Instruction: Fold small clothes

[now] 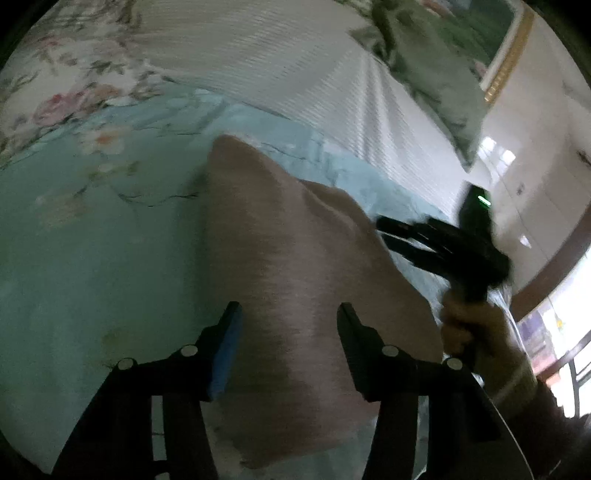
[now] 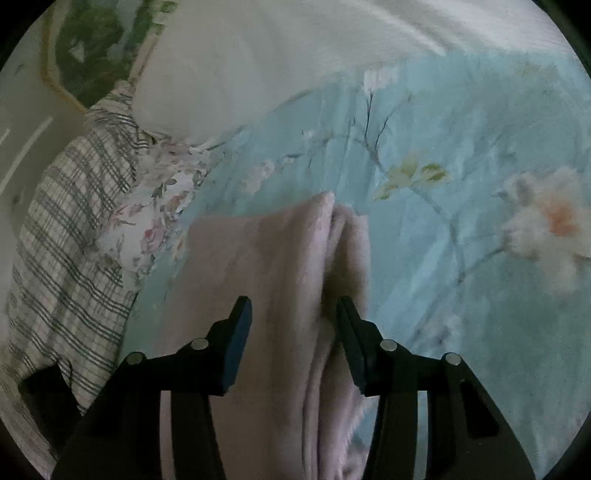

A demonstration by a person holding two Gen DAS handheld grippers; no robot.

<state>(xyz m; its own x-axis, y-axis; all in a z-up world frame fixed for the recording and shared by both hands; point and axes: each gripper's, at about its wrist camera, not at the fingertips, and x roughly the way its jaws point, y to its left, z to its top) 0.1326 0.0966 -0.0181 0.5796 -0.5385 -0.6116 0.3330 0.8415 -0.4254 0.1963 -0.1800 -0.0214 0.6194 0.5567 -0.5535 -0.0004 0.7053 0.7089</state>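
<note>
Cloth [image 2: 280, 295] on floral bedspread [image 2: 461, 288]

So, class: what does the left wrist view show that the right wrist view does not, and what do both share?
Left wrist only: the right gripper in the person's hand, and a framed picture.
Right wrist only: a plaid cloth and the garment's bunched folds.
Both: the pink garment on the blue floral sheet, between an open gripper.
</note>
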